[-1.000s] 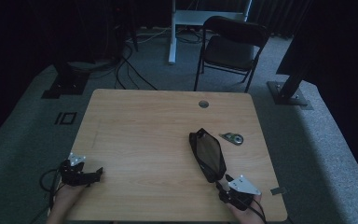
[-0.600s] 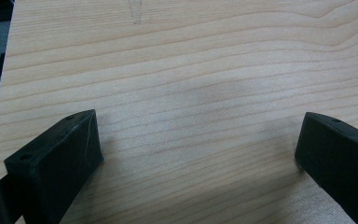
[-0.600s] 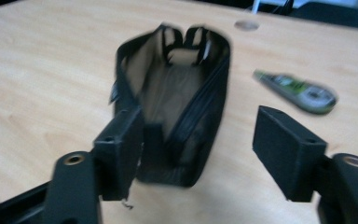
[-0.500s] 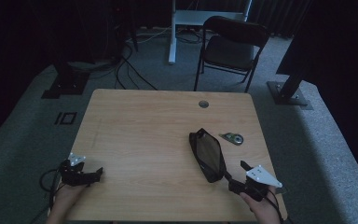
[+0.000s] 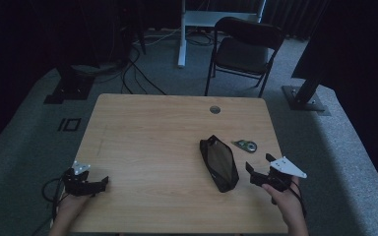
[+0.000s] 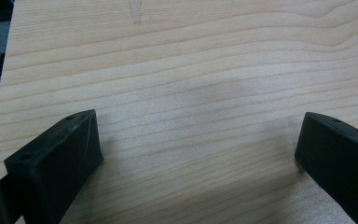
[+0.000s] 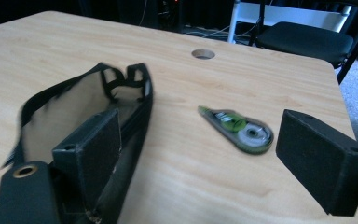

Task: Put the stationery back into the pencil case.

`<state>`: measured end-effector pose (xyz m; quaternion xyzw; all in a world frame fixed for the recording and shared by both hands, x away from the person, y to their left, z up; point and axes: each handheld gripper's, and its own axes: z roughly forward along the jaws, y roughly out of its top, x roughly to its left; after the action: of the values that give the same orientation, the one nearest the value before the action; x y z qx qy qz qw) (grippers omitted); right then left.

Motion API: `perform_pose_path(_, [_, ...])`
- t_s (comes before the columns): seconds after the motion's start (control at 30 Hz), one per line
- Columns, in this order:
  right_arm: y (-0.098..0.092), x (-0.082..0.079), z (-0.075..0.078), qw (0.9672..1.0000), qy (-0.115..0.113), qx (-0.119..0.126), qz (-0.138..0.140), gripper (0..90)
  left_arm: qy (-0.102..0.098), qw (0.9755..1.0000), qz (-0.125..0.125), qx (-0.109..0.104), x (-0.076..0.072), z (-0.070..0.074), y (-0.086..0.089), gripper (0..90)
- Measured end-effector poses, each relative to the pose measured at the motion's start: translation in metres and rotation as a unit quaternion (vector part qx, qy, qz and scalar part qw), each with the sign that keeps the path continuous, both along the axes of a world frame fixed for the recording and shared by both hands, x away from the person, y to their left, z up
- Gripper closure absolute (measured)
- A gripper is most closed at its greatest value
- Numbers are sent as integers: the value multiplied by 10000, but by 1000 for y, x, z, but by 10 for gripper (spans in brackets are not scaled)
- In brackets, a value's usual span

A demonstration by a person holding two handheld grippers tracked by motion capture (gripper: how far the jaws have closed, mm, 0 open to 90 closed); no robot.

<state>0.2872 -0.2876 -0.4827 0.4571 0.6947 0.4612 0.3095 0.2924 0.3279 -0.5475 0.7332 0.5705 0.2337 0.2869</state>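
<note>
While spread wide, right tool [image 5: 259, 170] hovers beside pouch [image 5: 218, 162].

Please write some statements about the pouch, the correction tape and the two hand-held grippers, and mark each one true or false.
1. The black pouch lies open on the table. True.
2. The correction tape is inside the pouch. False: it lies on the bare wood beside the pouch, apart from it.
3. The right hand-held gripper holds the pouch. False: its jaws have just been opening and stand wide, next to the pouch, with nothing pressed between them.
4. The left hand-held gripper is open over bare wood. True.
5. A round hole is in the table near its far edge. True.
6. A chair stands on the table. False: it stands on the floor behind the table.
</note>
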Motion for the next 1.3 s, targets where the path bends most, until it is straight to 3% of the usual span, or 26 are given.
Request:
perform_pose_path(0.07, [-6,15,-3,9998,57,-174,26,187,-6,10000,9,-12,0,0,0,5])
perform_pose_path(0.17, [-9,24,-6,9999,98,-127,40,188,-1,10000,6,-8,0,0,0,5])
perform_pose_path(0.5, [-16,64,-23,9977,414,-481,242,189,1,10000,6,-8,0,0,0,4])
perform_pose_path(0.7, [-19,84,-31,9968,585,-412,344,173,1,10000,8,-9,0,0,0,4])
perform_pose_path(1.1, [-25,118,-50,9896,989,-949,437,173,1,10000,6,-9,0,0,0,4])
perform_pose_path(1.3, [-22,132,-54,9855,1210,-1056,548,172,2,10000,6,-8,0,0,0,4])
